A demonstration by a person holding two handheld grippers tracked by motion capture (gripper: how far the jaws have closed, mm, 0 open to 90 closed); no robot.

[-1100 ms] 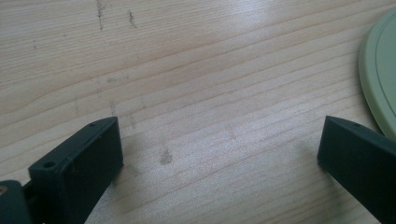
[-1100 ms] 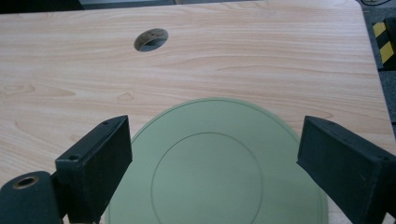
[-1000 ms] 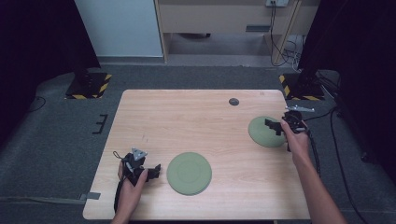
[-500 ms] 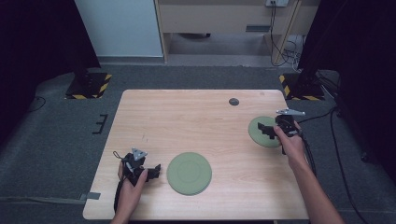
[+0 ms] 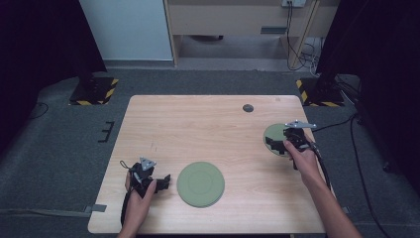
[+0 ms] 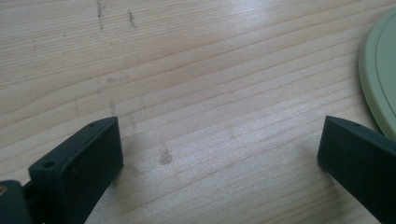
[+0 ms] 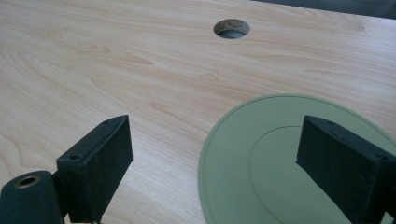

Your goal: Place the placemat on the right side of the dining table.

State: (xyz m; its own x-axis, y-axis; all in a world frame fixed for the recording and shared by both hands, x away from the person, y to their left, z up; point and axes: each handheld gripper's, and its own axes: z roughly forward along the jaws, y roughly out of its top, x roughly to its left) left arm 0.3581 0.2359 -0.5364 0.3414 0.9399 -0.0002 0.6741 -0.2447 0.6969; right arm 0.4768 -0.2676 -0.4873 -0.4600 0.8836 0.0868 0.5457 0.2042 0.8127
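The right gripper (image 5: pixel 275 144) hangs over the small green plate (image 5: pixel 273 137) at the right edge of the table (image 5: pixel 198 124), and what matters for the next move is how that plate sits against the jaws: in the right gripper view the plate (image 7: pixel 280 168) lies low and to the right, its rim curving across the gap, so one jaw stands above the plate's inner face while the other stands above bare wood. The jaws are wide apart with nothing pinched between them — no pad presses on the rim, and whether either tip grazes the plate I cannot tell. A round plate has no long axis to line up with; it seems the only thing to settle is bringing an edge squarely between the jaws, which would call for a short shift toward the rim. The right hand is plainly the nearer one to this plate. The left gripper (image 5: pixel 157 182) rests near the front left of the table, just beside the larger green plate (image 5: pixel 200 184), which lies to its right. In the left gripper view its jaws are also spread wide over bare wood, holding nothing, with the larger plate's rim (image 6: pixel 380 70) showing just past the right-hand jaw — near but apart. A small round hole (image 5: pixel 248 107) sits in the table farther back.
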